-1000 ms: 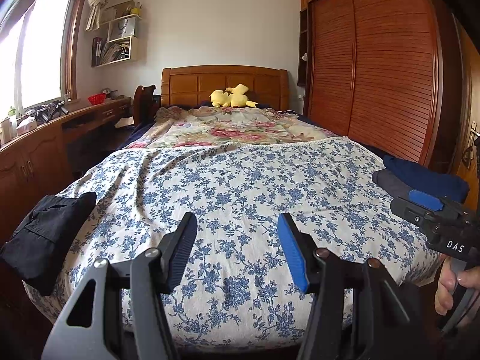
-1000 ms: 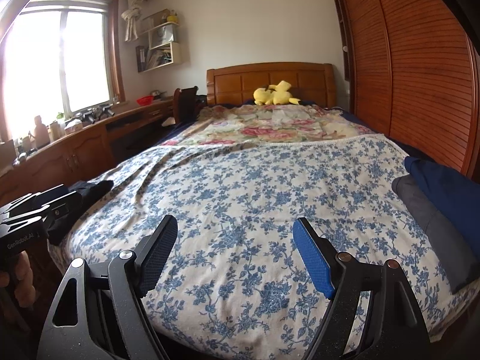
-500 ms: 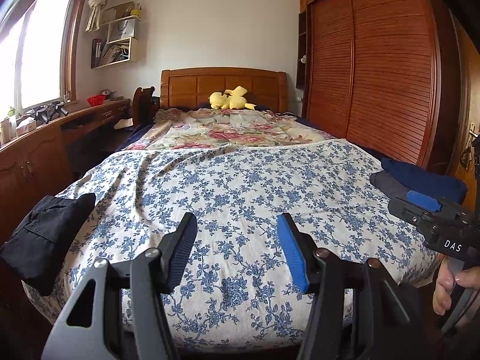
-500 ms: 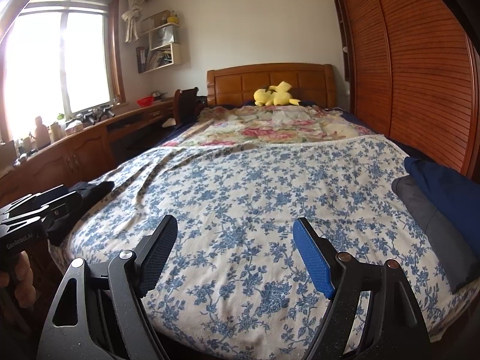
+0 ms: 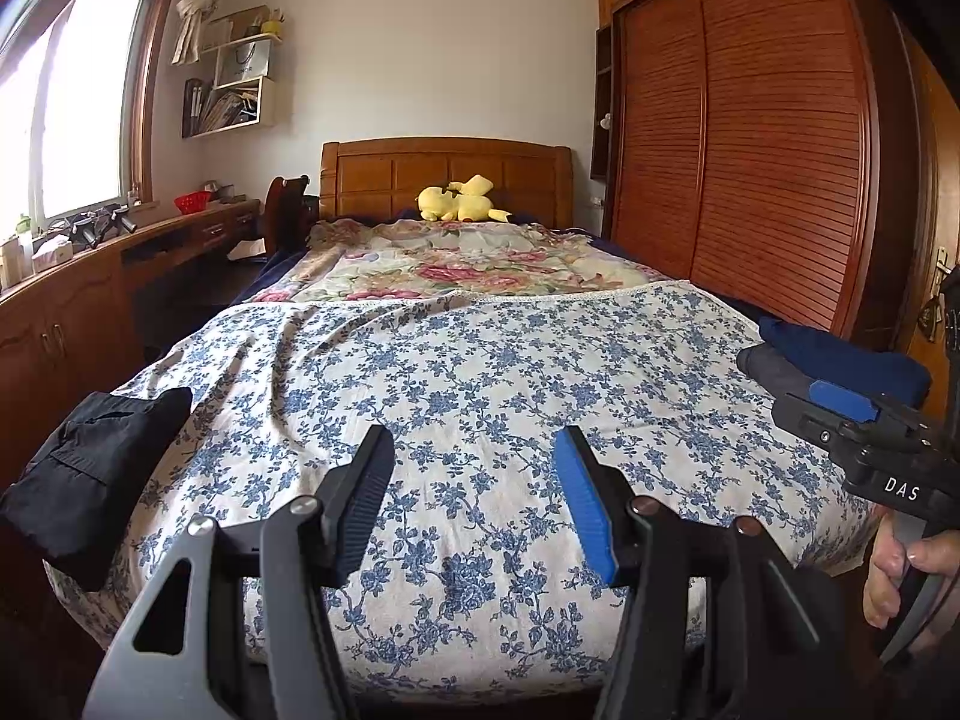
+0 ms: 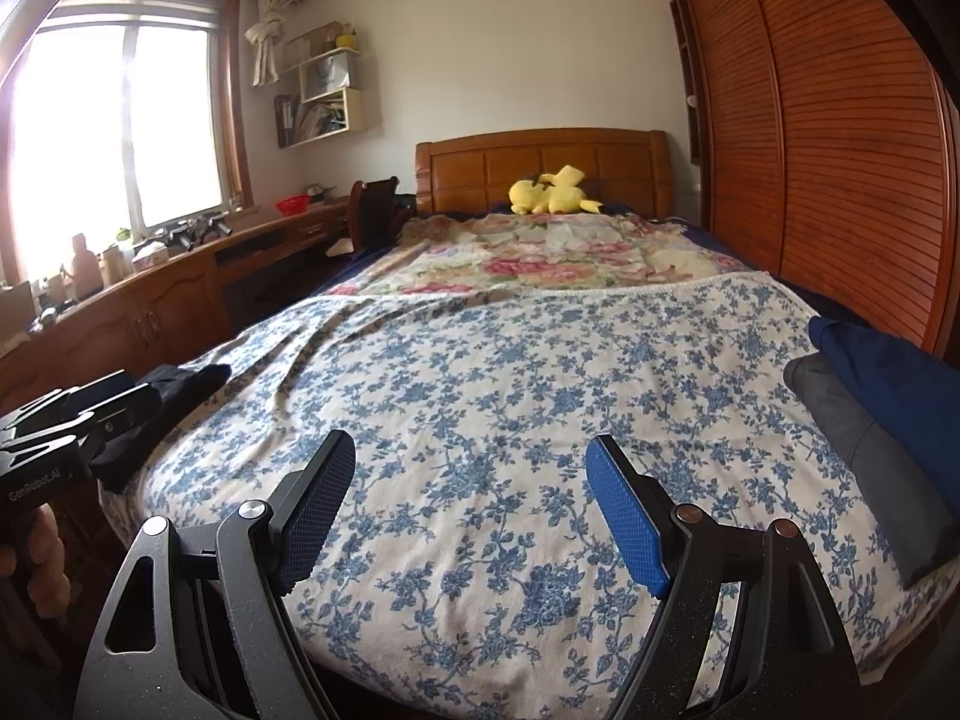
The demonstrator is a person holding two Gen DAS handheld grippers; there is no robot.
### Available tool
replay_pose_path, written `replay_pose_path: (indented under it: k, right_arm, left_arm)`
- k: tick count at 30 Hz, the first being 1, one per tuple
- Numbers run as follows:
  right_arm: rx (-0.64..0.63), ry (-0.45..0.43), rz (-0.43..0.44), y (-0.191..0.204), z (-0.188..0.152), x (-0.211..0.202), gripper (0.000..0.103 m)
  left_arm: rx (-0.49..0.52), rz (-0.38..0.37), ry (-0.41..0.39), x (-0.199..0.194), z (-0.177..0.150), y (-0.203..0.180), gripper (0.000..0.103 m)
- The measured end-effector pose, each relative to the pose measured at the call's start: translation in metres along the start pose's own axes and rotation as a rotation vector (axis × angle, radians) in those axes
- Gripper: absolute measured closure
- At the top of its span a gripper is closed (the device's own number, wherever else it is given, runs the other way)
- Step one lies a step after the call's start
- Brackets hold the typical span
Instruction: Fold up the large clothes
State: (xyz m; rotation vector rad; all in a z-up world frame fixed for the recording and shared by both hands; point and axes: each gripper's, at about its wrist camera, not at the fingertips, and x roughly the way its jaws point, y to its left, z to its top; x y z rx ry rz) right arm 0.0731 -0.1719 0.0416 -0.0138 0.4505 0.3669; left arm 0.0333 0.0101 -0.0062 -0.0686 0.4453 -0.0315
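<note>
Hovering at the bed's [image 5: 480, 372] foot, left hand-held gripper [image 5: 474, 498] and right hand-held gripper [image 6: 471, 510] gape wide, holding nothing — black garment [image 5: 90, 468] overhangs the left edge, navy garment [image 6: 888, 384] and grey garment [image 6: 864, 456] the right.

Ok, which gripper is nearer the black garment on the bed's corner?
Left. The left gripper hovers open just right of the black garment; the right gripper, also open, is further right, toward the navy and grey clothes.
</note>
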Motion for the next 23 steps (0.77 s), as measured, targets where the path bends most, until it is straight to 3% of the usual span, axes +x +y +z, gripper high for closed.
replay_pose_path:
  k: [23]
  right_arm:
    - [0.000, -0.001, 0.002, -0.0009, -0.0005, -0.0001, 0.022]
  left_arm:
    - [-0.001, -0.004, 0.002, -0.0003, 0.0000, 0.0021, 0.048]
